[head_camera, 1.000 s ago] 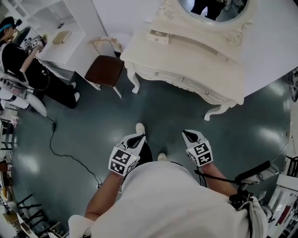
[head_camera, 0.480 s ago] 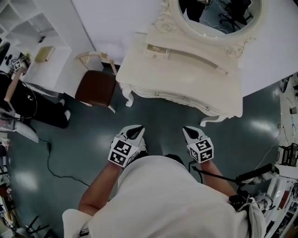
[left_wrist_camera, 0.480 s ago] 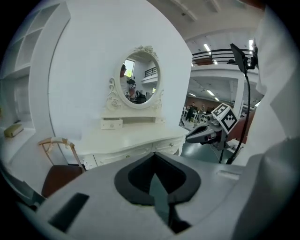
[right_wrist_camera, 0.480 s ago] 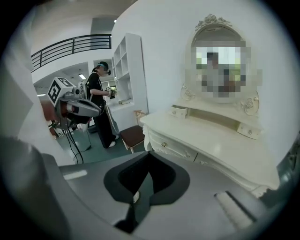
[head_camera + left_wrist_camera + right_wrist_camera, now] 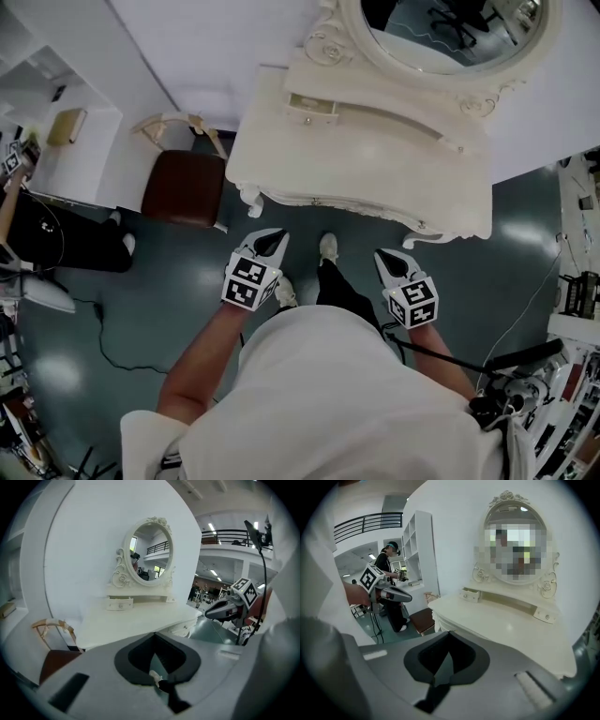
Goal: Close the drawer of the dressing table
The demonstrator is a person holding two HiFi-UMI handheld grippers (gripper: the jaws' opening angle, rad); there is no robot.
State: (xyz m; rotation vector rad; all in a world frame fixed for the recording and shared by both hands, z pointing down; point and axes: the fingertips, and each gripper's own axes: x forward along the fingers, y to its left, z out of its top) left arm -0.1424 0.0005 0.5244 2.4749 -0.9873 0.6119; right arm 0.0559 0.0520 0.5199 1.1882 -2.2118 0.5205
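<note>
My right tool (image 5: 449,649) sits at six o'clock with its jaws pressed together. Beyond it the cream table (image 5: 501,623) spreads from the centre out to four o'clock. An oval mirror (image 5: 515,545) stands on its back edge at one o'clock. At the mirror's foot, a small drawer (image 5: 469,594) juts out from the low ledge, while a second drawer (image 5: 546,615) at three o'clock sits flush. At nine o'clock I see my left tool (image 5: 407,597), its tip pointing toward the table. Behind it a person (image 5: 389,564) in dark clothes faces a white shelf unit (image 5: 417,545). A brown-seated chair (image 5: 423,617) stands just beside the table's near corner.
</note>
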